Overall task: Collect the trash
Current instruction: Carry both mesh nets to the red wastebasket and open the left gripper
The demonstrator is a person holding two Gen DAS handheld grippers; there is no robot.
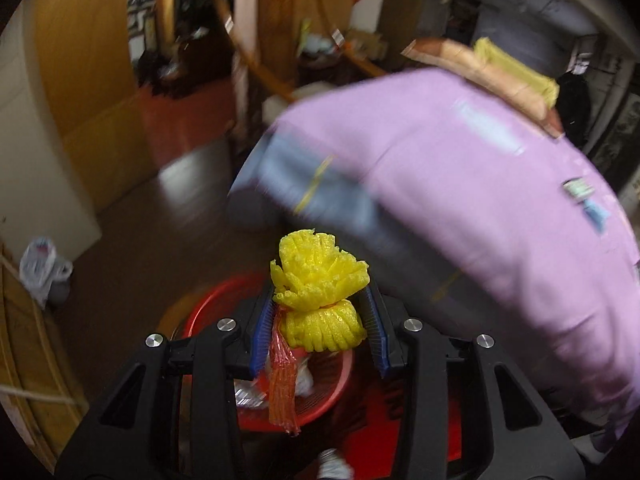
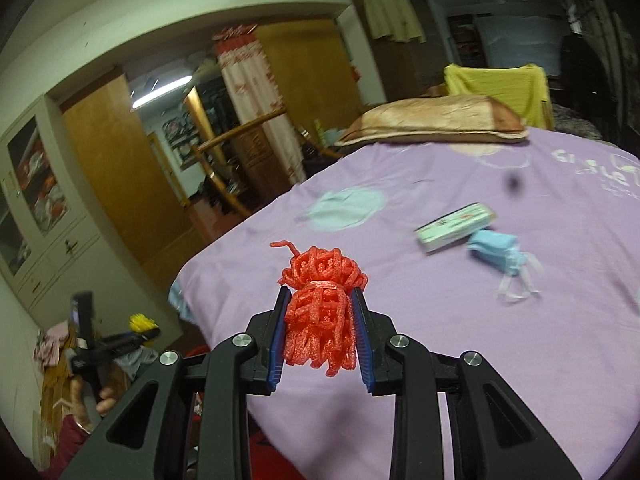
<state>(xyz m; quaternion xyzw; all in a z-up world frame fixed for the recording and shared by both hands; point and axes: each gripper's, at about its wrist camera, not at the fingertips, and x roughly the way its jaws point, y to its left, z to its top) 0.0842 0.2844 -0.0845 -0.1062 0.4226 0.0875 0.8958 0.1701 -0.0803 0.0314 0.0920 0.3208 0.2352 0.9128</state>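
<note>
My left gripper (image 1: pixel 320 300) is shut on a yellow foam net (image 1: pixel 318 292) with a red plastic strip (image 1: pixel 283 384) hanging from it. It hovers over a red basket (image 1: pixel 320 404) on the floor beside the bed. My right gripper (image 2: pixel 319 300) is shut on a red foam net (image 2: pixel 320 312) above the purple bedsheet (image 2: pixel 440 340). A small white-green box (image 2: pixel 454 228) and a crumpled blue face mask (image 2: pixel 496 254) lie on the sheet to the right. The left gripper also shows in the right wrist view (image 2: pixel 142 328), low at the left.
The purple bed (image 1: pixel 460 200) fills the right of the left wrist view, blurred. A pillow (image 2: pixel 432 120) and a yellow cloth (image 2: pixel 496 84) sit at the bed's far end. A white plastic bag (image 1: pixel 42 268) lies on the dark floor at left. Wooden wardrobes stand behind.
</note>
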